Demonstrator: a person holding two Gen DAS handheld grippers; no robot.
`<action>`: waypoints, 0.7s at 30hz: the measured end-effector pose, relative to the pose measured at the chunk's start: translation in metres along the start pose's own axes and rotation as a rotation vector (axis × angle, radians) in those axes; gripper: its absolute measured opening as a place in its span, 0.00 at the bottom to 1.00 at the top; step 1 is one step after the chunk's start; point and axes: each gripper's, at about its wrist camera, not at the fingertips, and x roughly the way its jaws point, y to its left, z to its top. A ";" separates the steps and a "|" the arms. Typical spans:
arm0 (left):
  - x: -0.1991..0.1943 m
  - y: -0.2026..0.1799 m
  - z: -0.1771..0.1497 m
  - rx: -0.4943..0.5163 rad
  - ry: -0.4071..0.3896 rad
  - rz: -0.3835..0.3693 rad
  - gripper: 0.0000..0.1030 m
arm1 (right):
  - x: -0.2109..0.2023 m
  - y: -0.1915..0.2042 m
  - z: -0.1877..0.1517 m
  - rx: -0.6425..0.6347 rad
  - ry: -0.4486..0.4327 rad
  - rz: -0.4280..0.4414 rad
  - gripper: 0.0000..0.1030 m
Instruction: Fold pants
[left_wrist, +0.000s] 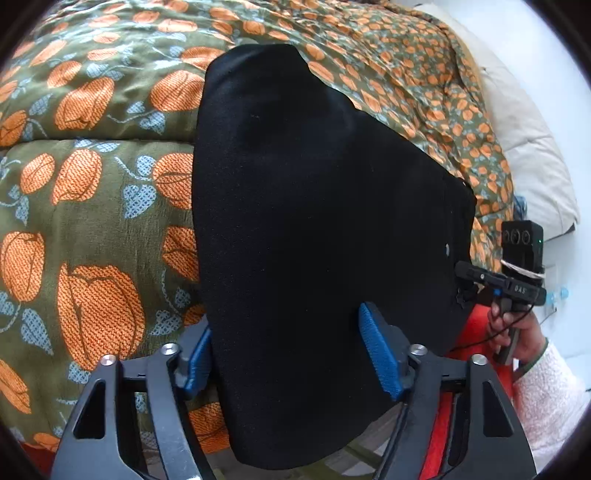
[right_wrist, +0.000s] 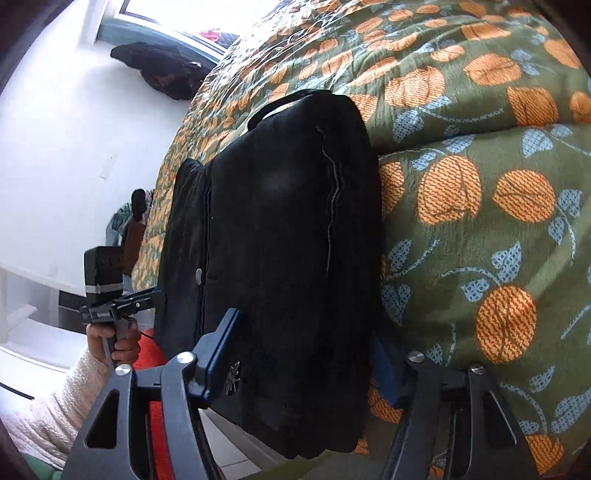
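Note:
Black folded pants (left_wrist: 314, 221) (right_wrist: 288, 240) lie on a flowered quilt, and their near end hangs over the bed's edge. My left gripper (left_wrist: 286, 321) straddles that end: the cloth covers part of the left blue pad, while the right pad (left_wrist: 380, 354) lies in front of the cloth with its face bare. My right gripper (right_wrist: 304, 328) has the thick fold wedged between its pads, and cloth bulges over both. In each wrist view the other gripper shows at the pants' side edge, the right gripper (left_wrist: 465, 275) in one and the left gripper (right_wrist: 157, 295) in the other.
The green quilt (left_wrist: 92, 184) (right_wrist: 480, 221) with orange flowers covers the bed. A white pillow (left_wrist: 528, 158) lies at its far side. A hand (left_wrist: 513, 328) in a pale fuzzy sleeve, red cloth (left_wrist: 476, 332), a dark jacket (right_wrist: 166, 70) on the sill and tiled floor (right_wrist: 229, 454) are also in view.

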 end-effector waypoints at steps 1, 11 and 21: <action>-0.005 -0.001 0.000 -0.009 -0.007 -0.003 0.42 | -0.004 0.006 -0.001 -0.018 -0.015 -0.009 0.44; -0.088 -0.064 0.078 0.170 -0.283 -0.026 0.19 | -0.045 0.095 0.050 -0.261 -0.204 0.094 0.29; -0.041 0.002 0.125 0.104 -0.309 0.375 0.38 | 0.008 0.052 0.164 -0.178 -0.156 -0.240 0.42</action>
